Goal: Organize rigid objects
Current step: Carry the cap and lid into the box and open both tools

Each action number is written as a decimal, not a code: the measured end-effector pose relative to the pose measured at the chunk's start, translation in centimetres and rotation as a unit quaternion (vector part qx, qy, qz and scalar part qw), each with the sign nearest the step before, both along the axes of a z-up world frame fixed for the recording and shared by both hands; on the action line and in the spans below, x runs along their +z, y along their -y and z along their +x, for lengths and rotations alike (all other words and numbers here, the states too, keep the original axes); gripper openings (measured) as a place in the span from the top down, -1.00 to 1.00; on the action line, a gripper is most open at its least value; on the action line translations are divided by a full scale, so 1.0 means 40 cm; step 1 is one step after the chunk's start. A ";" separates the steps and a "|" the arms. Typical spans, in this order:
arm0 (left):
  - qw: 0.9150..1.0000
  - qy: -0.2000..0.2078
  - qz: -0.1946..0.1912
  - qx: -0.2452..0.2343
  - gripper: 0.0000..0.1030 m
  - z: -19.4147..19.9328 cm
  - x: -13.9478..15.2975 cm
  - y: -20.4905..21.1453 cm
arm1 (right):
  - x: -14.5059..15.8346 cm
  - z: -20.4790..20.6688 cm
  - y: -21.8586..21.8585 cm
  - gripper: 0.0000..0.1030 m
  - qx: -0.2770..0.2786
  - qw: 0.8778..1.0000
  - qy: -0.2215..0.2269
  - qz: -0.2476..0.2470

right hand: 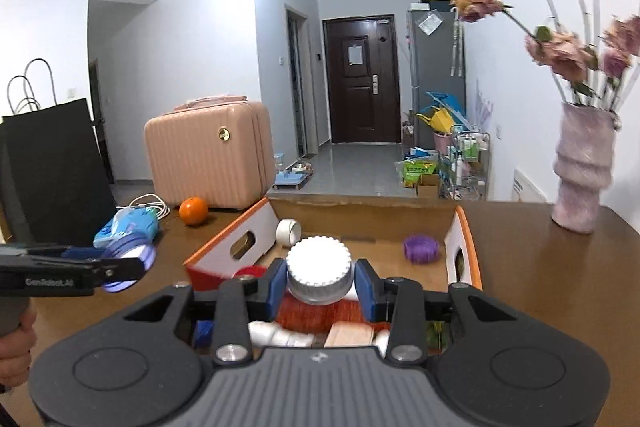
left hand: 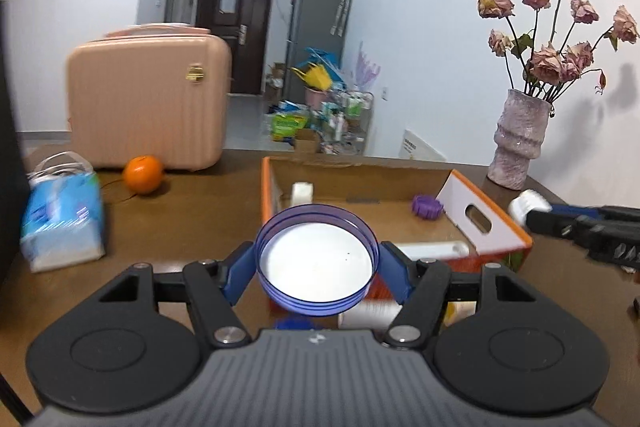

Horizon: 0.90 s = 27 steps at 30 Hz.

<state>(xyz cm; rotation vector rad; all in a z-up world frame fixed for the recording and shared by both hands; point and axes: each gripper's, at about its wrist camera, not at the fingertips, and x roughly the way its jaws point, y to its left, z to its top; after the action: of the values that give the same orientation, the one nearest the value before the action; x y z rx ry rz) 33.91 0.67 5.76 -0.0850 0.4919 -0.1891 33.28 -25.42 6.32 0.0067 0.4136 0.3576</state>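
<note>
tissue pack (left hand: pixel 62 217) blurred; items under box (right hand: pixel 256 227) front hidden.

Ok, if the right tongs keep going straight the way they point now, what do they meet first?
Probably the open cardboard box with orange edges: the right tongs, shut on a white ribbed plastic cap, aim into it. Likely its floor, near the purple ribbed cap, though depth is unclear.

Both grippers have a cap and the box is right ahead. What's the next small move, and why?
Probably carry the right gripper forward over the cardboard box and release there. Its white ribbed cap is clamped short of the open floor, where a purple cap already lies.
</note>
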 end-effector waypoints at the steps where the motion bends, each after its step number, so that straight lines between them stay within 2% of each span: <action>1: 1.000 -0.004 -0.002 -0.006 -0.30 0.039 0.003 0.005 | -0.001 0.033 -0.005 0.30 0.003 1.000 -0.008 -0.005; 4: 1.000 -0.023 0.013 -0.015 -0.31 0.169 0.000 0.032 | -0.020 0.174 -0.022 0.30 0.015 0.999 -0.052 -0.003; 8: 0.995 -0.087 0.041 -0.018 -0.31 0.348 -0.053 0.070 | -0.069 0.377 -0.054 0.29 0.025 0.992 -0.127 -0.006; 12: 0.991 -0.106 0.073 -0.025 -0.32 0.433 -0.102 0.085 | -0.114 0.525 -0.087 0.29 0.025 0.982 -0.188 0.016; 14: 0.990 -0.111 0.082 -0.032 -0.32 0.454 -0.120 0.086 | -0.130 0.577 -0.122 0.29 0.026 0.981 -0.194 -0.005; 18: 0.988 -0.109 0.097 -0.047 -0.35 0.462 -0.141 0.090 | -0.153 0.638 -0.164 0.26 0.036 0.978 -0.205 -0.004; 20: 0.989 -0.100 0.101 -0.047 -0.49 0.448 -0.134 0.090 | -0.158 0.649 -0.166 0.06 0.037 0.978 -0.207 0.012; 21: 0.989 -0.095 0.100 -0.046 -0.49 0.441 -0.127 0.088 | -0.153 0.645 -0.168 -0.03 0.040 0.978 -0.203 0.016; 27: 0.993 -0.076 0.085 -0.037 -0.52 0.371 -0.068 0.065 | -0.069 0.559 -0.119 -0.14 0.033 0.988 -0.149 0.013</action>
<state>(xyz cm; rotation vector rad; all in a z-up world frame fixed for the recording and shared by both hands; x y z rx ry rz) 48.76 -1.91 3.03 0.0859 0.6624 -0.2139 55.65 -20.65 3.54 0.0731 0.7070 0.4284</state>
